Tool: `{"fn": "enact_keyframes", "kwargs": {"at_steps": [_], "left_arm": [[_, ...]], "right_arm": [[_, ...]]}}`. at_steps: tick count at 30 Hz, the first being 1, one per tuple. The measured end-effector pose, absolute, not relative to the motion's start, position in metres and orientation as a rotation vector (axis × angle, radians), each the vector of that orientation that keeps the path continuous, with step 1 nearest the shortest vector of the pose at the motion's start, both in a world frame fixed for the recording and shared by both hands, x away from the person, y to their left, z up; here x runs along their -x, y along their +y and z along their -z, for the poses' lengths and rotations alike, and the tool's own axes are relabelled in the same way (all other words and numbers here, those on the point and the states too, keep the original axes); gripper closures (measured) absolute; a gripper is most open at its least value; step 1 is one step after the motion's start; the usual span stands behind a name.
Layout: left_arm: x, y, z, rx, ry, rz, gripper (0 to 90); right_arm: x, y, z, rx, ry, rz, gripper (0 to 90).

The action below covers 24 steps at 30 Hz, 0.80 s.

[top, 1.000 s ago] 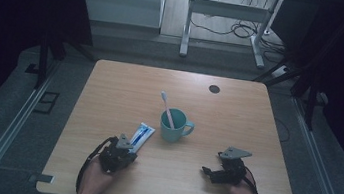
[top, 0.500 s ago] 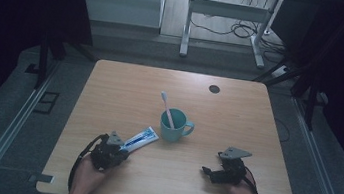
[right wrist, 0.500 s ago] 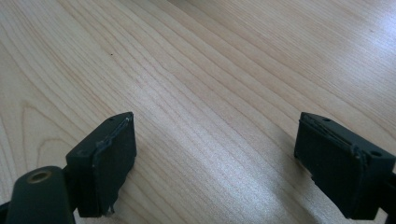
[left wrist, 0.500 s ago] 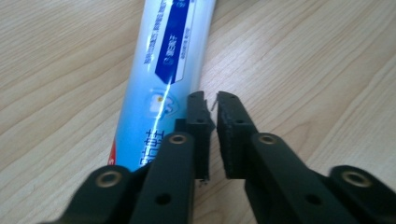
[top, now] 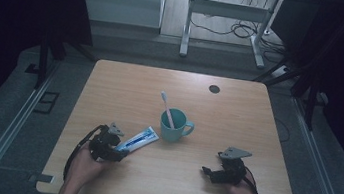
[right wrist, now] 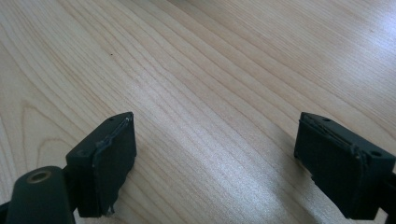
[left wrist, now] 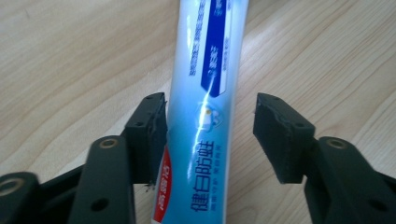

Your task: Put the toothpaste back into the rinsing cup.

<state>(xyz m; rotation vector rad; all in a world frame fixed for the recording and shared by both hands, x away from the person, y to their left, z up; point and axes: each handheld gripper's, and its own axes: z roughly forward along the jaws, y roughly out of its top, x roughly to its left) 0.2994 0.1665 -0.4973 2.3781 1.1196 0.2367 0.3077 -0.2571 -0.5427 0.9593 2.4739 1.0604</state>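
Between my left gripper's (left wrist: 210, 135) just-opened jaws lies the toothpaste tube (left wrist: 208, 93), released; soft, light, slippery, best pinched near its flat tail.

Toothpaste tube (left wrist: 205, 116) on table (left wrist: 70, 60), between just-opened gripper (left wrist: 210, 135) jaws

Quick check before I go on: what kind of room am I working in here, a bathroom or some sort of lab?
Most likely a lab or recording workspace, not a bathroom. A bare wooden table stands between dark curtains, with loose cables by a metal desk frame behind. The mug, toothbrush and toothpaste tube look like props.
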Motion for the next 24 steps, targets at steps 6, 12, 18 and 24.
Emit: {"fn": "enact_keyframes", "kwargs": {"at_steps": [6, 12, 18, 24], "left_arm": [[-0.309, 0.162, 0.502, -2.433, 1.148, -0.232, 40.2], [-0.32, 0.159, 0.511, -2.469, 1.187, -0.187, 34.9], [-0.326, 0.154, 0.513, -2.519, 1.176, -0.175, 32.6], [-0.335, 0.147, 0.509, -2.609, 1.203, -0.114, 32.4]], "right_arm": [[-0.308, -0.257, 0.543, -0.959, 2.474, -1.06, 12.8], [-0.308, -0.257, 0.543, -0.96, 2.474, -1.06, 12.8], [-0.308, -0.257, 0.543, -0.961, 2.474, -1.06, 12.8], [-0.308, -0.257, 0.543, -0.962, 2.474, -1.06, 12.8]]}}
